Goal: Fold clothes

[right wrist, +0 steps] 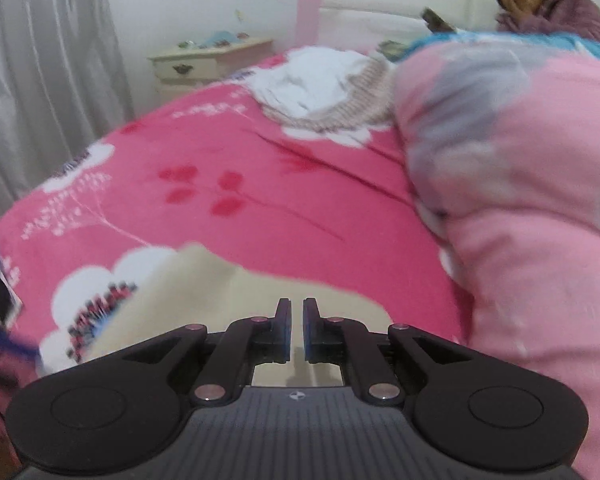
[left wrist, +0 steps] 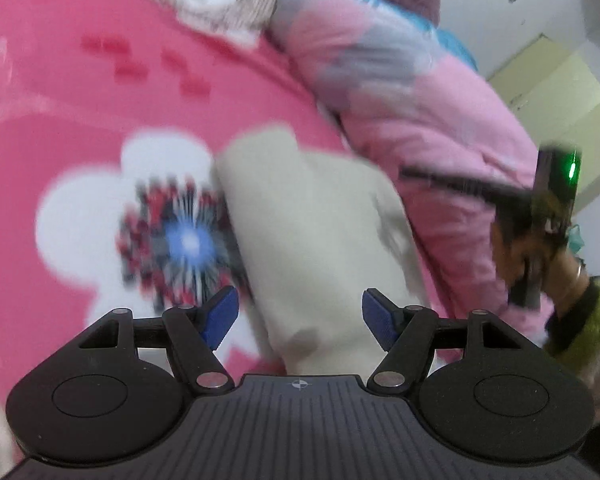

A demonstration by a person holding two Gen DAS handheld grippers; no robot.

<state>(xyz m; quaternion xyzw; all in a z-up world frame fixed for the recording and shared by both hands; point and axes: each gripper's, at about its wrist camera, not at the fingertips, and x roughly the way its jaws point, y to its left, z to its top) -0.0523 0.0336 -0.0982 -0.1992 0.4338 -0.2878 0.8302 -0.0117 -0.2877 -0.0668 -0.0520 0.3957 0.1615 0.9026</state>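
Over the cream garment on the pink floral bedspread, the left gripper hovers wide and empty, while the right gripper is nearly closed on nothing, apparently between folds.

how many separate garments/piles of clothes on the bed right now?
2. A cream garment lies on the pink bedspread just ahead of both grippers; a white and knitted pile sits farther up, beside the pink quilt. The quilt may hide more.

Even, soft indoor light; no glare seen. Motion blur smears pink bedspread and cream garment, heavier in left wrist view. Fisheye bending and dark corners noted at edges.
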